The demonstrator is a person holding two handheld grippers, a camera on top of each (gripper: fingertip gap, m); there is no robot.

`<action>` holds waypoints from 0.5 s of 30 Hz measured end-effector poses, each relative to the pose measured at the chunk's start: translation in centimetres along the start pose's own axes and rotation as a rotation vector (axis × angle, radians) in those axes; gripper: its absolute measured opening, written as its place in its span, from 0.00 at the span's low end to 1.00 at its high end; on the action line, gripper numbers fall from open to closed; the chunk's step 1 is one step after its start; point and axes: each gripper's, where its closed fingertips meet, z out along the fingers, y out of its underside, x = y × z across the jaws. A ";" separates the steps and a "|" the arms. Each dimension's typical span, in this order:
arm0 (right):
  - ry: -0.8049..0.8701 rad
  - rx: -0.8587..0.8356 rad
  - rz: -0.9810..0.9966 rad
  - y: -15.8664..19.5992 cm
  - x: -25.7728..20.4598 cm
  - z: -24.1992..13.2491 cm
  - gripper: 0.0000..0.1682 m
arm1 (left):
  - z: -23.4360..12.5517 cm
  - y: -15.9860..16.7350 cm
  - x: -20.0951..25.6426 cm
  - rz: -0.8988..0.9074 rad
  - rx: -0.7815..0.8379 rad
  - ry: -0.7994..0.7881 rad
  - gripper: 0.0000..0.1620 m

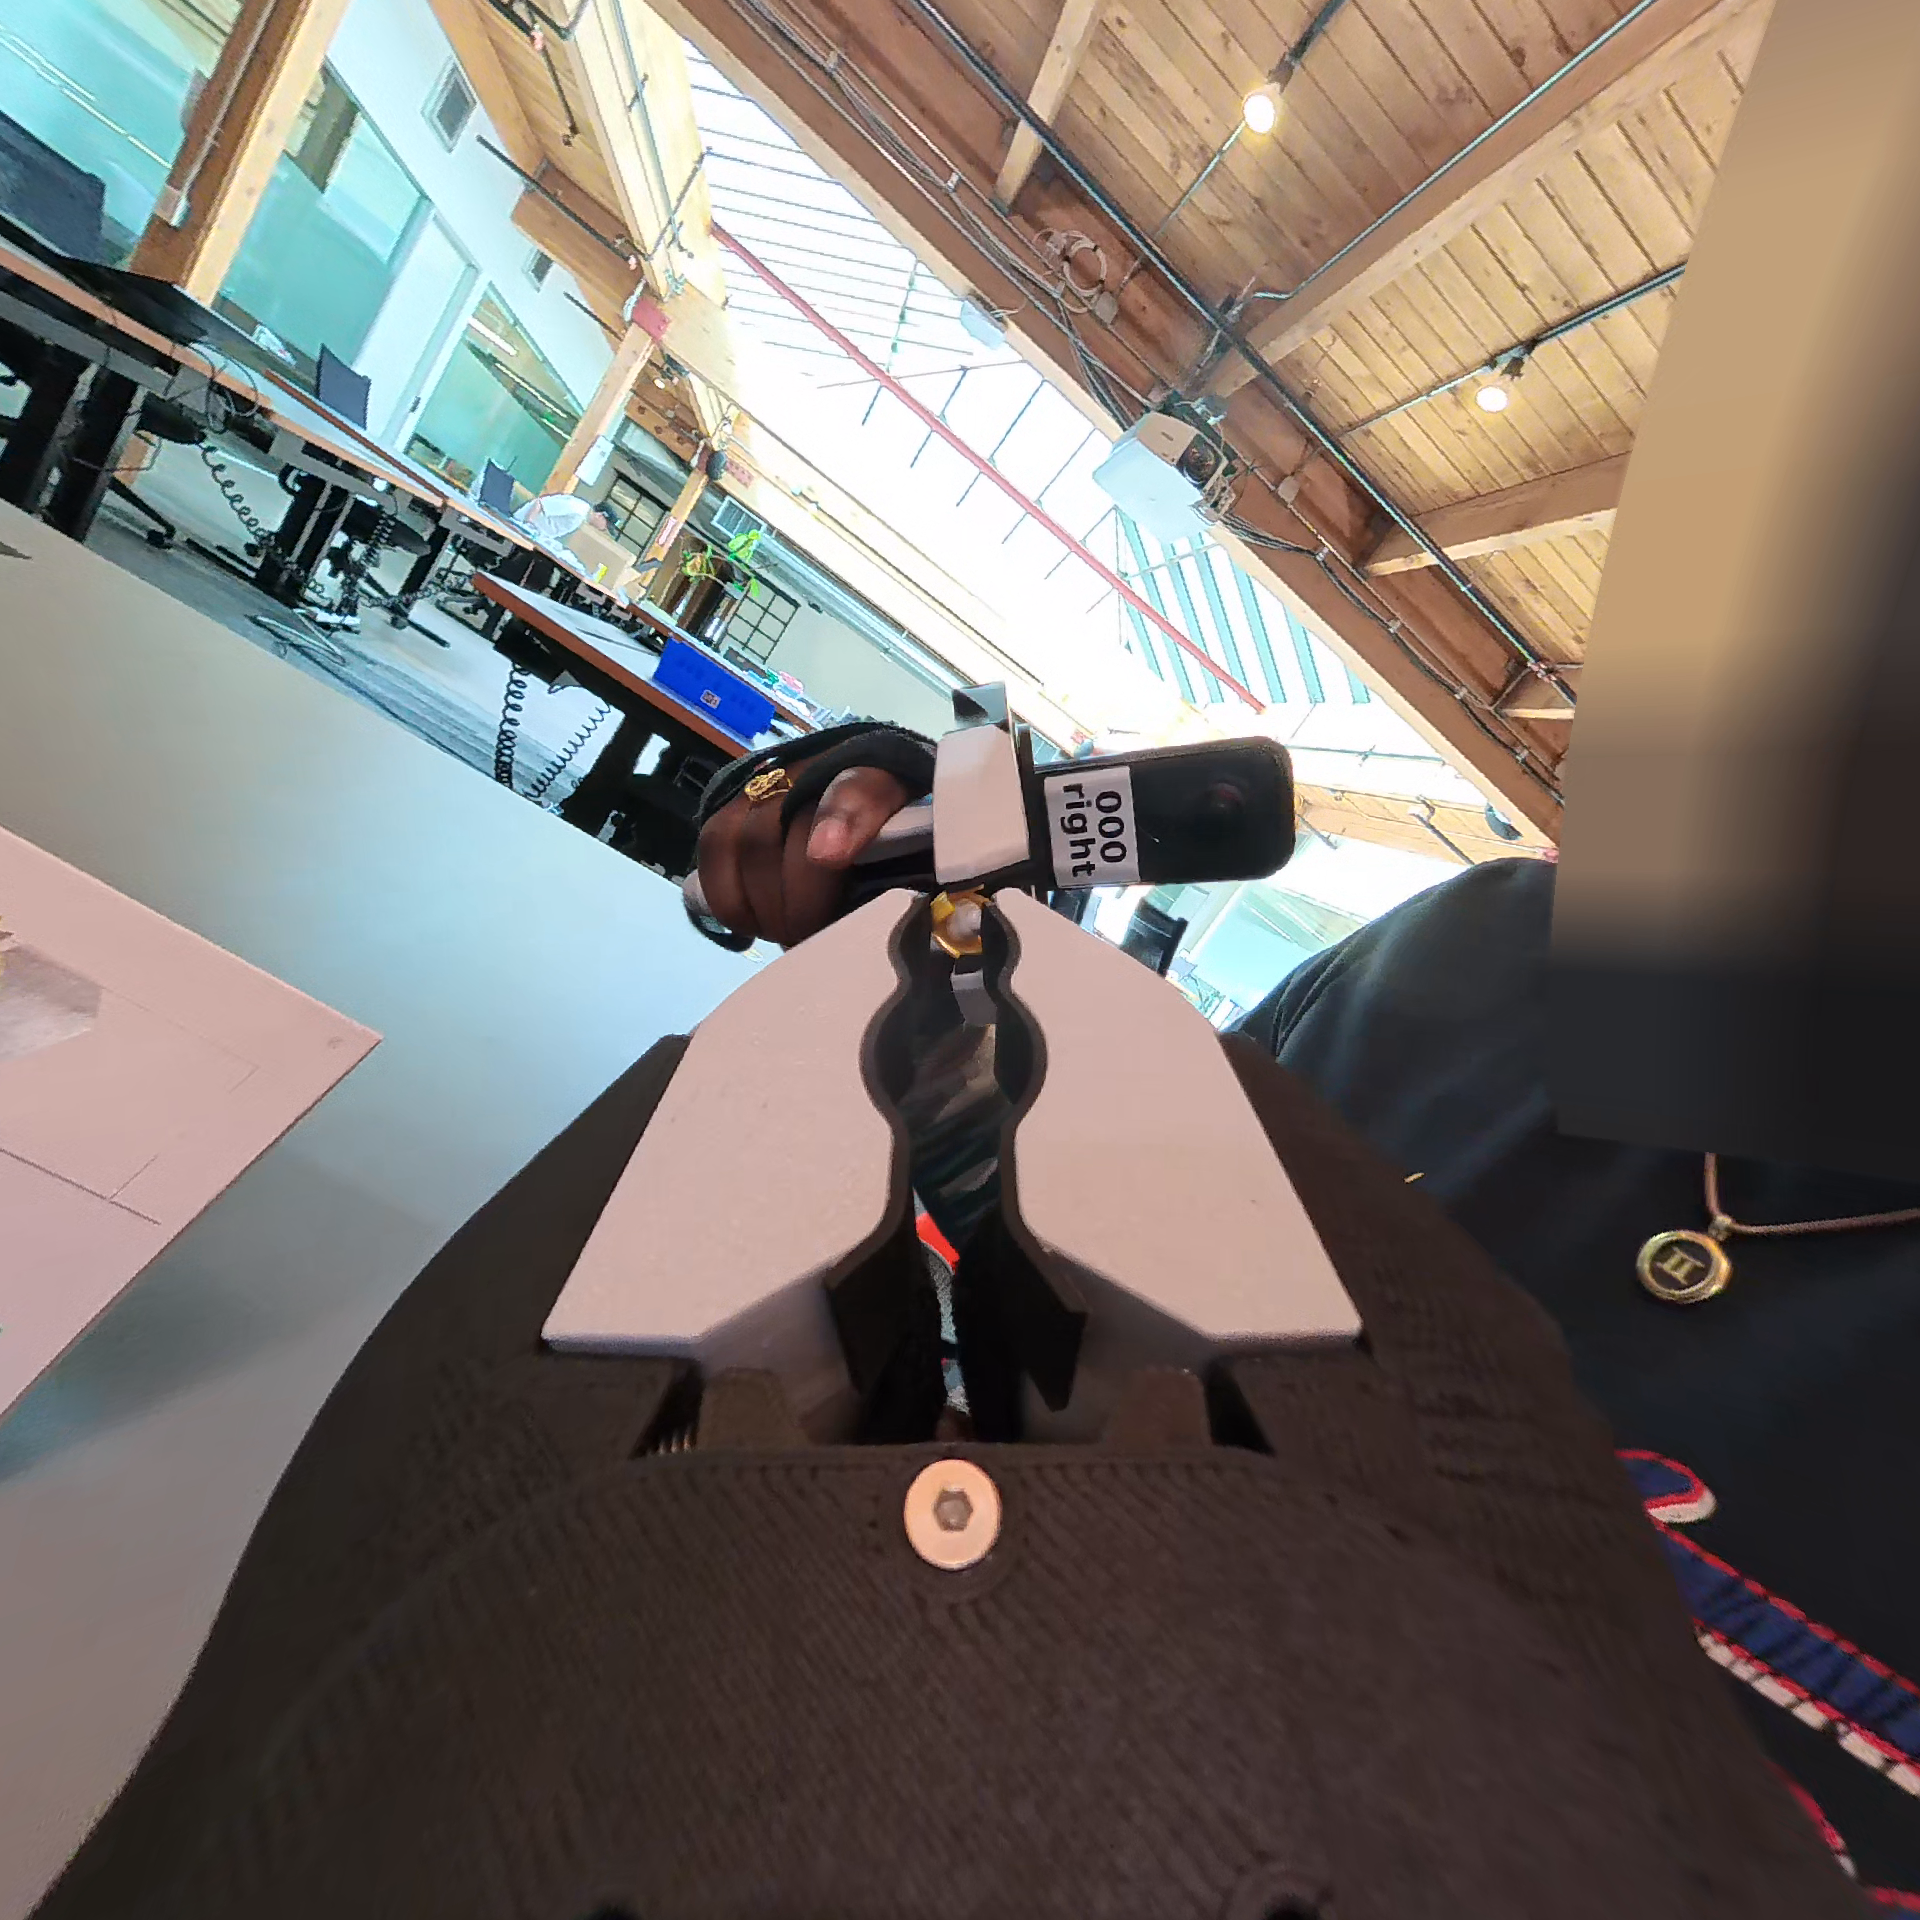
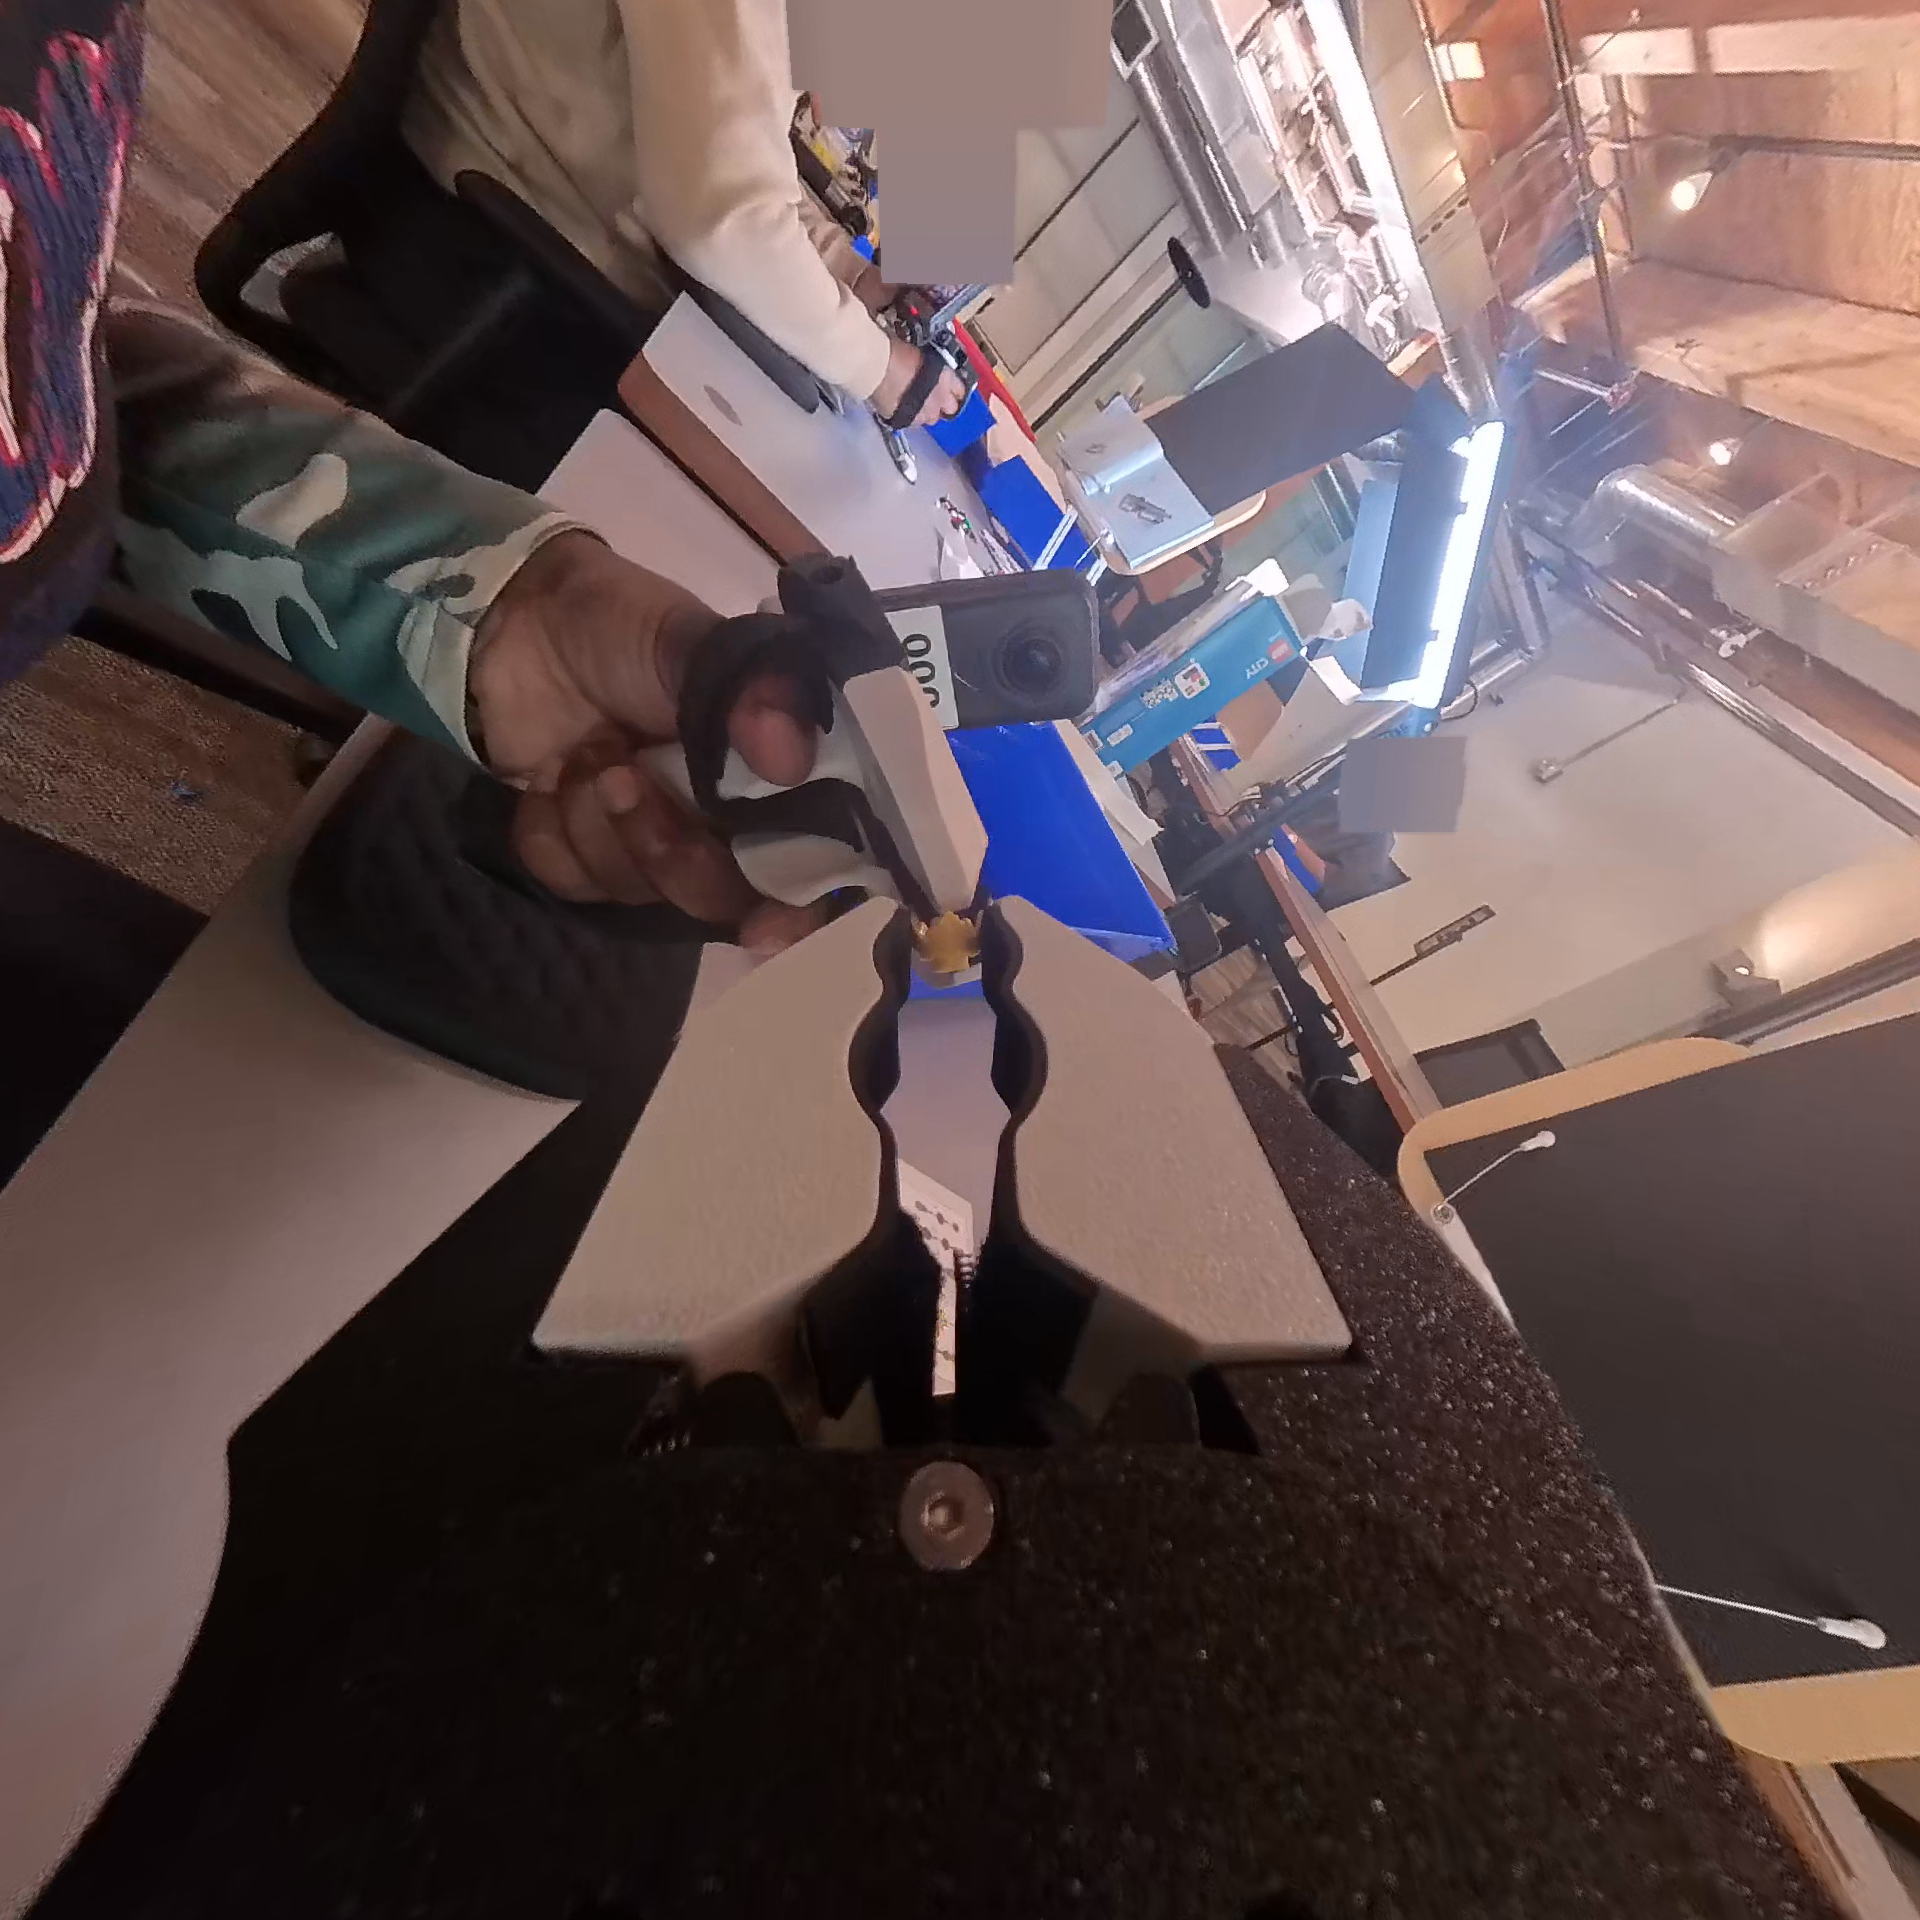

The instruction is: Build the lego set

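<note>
Two grippers are met tip to tip in mid-air, above a grey table.

In the left wrist view, the left gripper fills the lower centre of the frame. Its grey fingers are drawn close together, and a small gold piece is pinched at their tips, with a small grey piece just below it in the slot. The right gripper is seen just above the tips at frame centre, held by a hand, and its tip touches the gold piece. Whether its jaws are clenched cannot be told from this view. A pale sheet lies on the table at the left edge. A dark top with a pendant is seen at the right.

In the right wrist view, the right gripper occupies the lower centre, its fingers nearly closed on the gold piece at the tips. The left gripper comes in from the upper left, held by a hand in a patterned sleeve, and its tip meets the same piece. The lego piece is thus gripped from both sides, at the centre of both frames. A blue bin lies behind the tips. A second person in a cream top is seated at the top of the frame.
</note>
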 end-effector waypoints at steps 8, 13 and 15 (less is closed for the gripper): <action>0.127 0.566 0.806 -1.3 4.8 -1.9 0.08 | -0.8 -3.0 0.0 -0.041 0.182 0.047 0.25; 0.054 0.900 1.501 0.0 6.6 -1.8 0.08 | -0.5 -3.0 0.1 0.391 0.191 -0.106 0.24; -0.025 1.014 1.792 0.7 6.5 -1.4 0.08 | -0.8 -2.7 -1.2 0.770 0.093 -0.327 0.24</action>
